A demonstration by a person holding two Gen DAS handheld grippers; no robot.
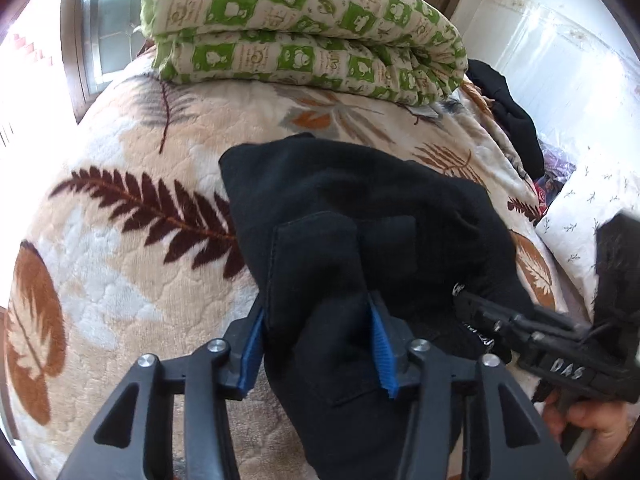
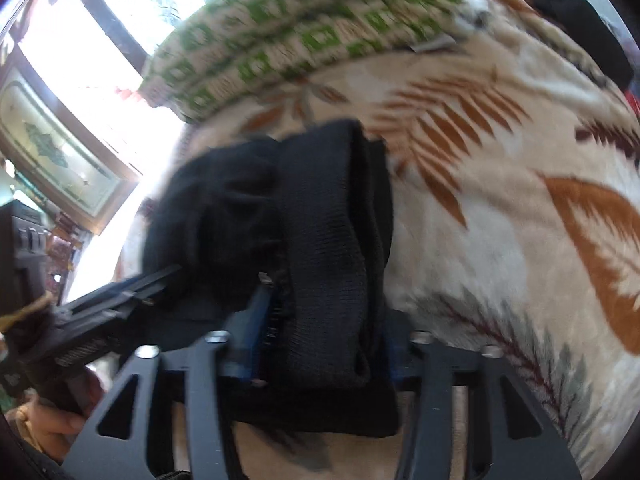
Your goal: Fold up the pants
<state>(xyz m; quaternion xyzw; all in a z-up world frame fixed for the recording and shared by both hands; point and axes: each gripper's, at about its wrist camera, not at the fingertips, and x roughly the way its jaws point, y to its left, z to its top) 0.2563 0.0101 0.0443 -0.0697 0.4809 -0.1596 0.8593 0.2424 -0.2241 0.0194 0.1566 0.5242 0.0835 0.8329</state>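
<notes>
We see a bed covered by a cream blanket [image 1: 120,240] printed with brown and dark red fern leaves; it fills most of both views. At 12 o'clock in the left wrist view lies a folded quilt [image 1: 304,28] with green squares, resting on the blanket, and a window [image 1: 108,20] stands behind it at 11 o'clock. A heap of dark clothing [image 1: 508,108] sits at 2 o'clock near the quilt's end, with a white pillow [image 1: 580,216] at 3 o'clock.

The black pants [image 1: 352,208] lie bunched at the centre of the blanket, one end lifted toward the camera. We find the left gripper [image 1: 316,340] at 6 o'clock, its blue pads [image 1: 382,352] pinching a thick fold of the pants between them.

In the right wrist view, blurred by motion, the pants [image 2: 328,220] rise from centre to 6 o'clock, and the right gripper [image 2: 316,356] clamps a ribbed band of the pants. The other gripper enters at 8 o'clock.
</notes>
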